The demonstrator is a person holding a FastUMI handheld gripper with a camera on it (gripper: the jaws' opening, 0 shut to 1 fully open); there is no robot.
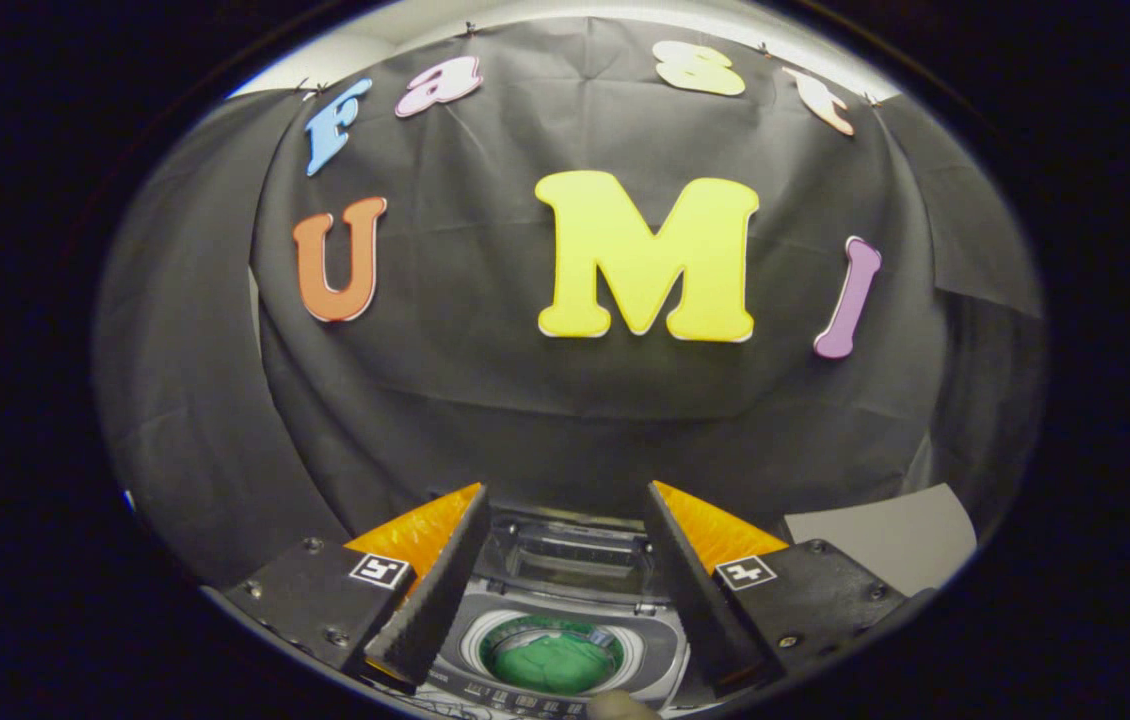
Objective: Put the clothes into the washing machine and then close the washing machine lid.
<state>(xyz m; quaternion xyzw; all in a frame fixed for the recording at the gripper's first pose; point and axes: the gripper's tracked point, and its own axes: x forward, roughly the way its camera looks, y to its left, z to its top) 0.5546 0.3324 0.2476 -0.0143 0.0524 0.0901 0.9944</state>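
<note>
Green clothes [550,660] in washing machine [565,610], gripper [565,510] jaws apart

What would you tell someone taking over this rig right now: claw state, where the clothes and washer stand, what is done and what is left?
Claw: open, fingers spread, holding nothing, above the washing machine.
Green clothes: already in the drum, seen between the fingers.
Lid: raised at the back of the machine, just beyond the drum opening.
Done: clothes loaded.
Left: bring the lid down until it shuts.
</note>
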